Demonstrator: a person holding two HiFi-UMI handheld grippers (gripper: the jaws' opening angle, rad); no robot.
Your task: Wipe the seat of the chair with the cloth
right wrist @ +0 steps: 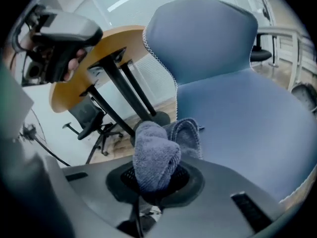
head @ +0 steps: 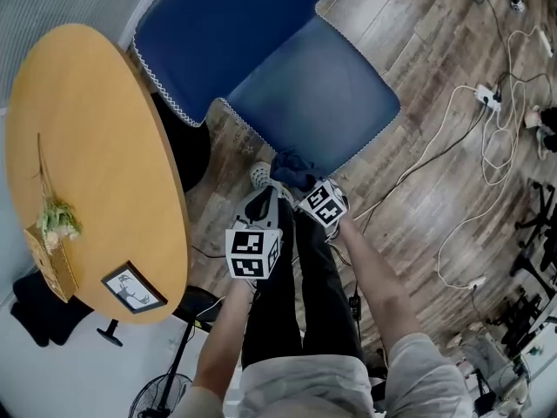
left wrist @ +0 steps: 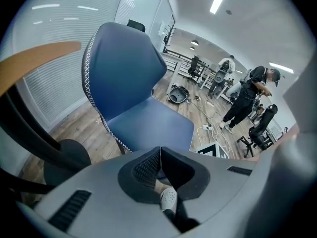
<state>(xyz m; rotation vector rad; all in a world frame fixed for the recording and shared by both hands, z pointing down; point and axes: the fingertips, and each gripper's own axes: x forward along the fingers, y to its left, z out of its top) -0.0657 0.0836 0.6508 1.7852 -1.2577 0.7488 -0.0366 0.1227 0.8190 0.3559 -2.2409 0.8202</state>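
Observation:
A blue chair stands ahead of me, its seat [head: 318,94] bare and its backrest [head: 209,33] tilted away. My right gripper [head: 303,185] is shut on a blue-grey cloth [right wrist: 156,155] that bunches out of its jaws, just short of the seat's front edge [right wrist: 247,128]. In the head view the cloth [head: 291,168] hangs over that near edge. My left gripper [head: 265,200] sits lower and to the left, its jaws shut with nothing between them; the seat [left wrist: 148,123] lies ahead of it.
A round wooden table [head: 87,164] stands at the left with a small plant [head: 54,220] and a picture frame [head: 132,287]. White cables [head: 487,138] trail over the wood floor at the right. People [left wrist: 247,98] stand far across the room.

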